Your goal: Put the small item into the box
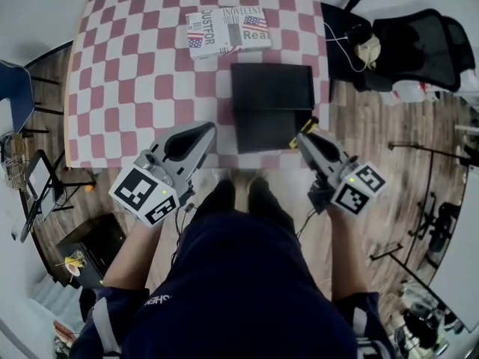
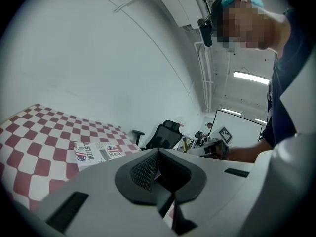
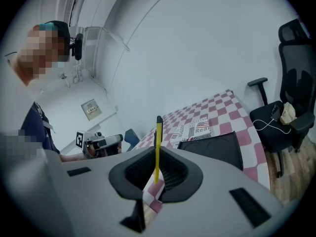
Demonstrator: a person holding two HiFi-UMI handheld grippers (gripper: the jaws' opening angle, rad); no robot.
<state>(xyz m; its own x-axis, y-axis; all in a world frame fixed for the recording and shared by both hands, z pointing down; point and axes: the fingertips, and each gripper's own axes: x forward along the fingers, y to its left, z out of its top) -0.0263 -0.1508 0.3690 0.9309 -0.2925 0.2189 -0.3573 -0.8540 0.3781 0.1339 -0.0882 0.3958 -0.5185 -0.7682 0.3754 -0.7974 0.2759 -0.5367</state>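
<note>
Head view, with both gripper views. Your right gripper (image 3: 157, 158) is clamped on the small item, a slim yellow stick with a dark tip (image 3: 158, 142). It stands upright between the pads and rises well above them. The stick is in the air at the near right corner of the open black box (image 1: 271, 88), beside it and not yet over it. Your left gripper (image 2: 158, 154) has its pads pressed together with nothing between them. It hovers near the table edge, left of the box.

Risks from here:
- The pads seem to pinch the stick near its lower end only. A quick tilt of your wrist could let it pivot or slide out before it is over the box.
- Lowered at a slant, the long free end may catch the box wall and tip outward onto the checkered tablecloth (image 1: 135, 73).
- The box lies close to the table's near edge, so a nudge from either gripper could push it off.

Hard to make out:
- The stick's lower end is behind the pads.
- Pen or pencil cannot be told.
- The box's two halves are uniformly dark, so it is not clear which is the tray and which the lid, nor how deep they are.
- The printed book (image 1: 228, 30) beyond the box plays no visible part.
</note>
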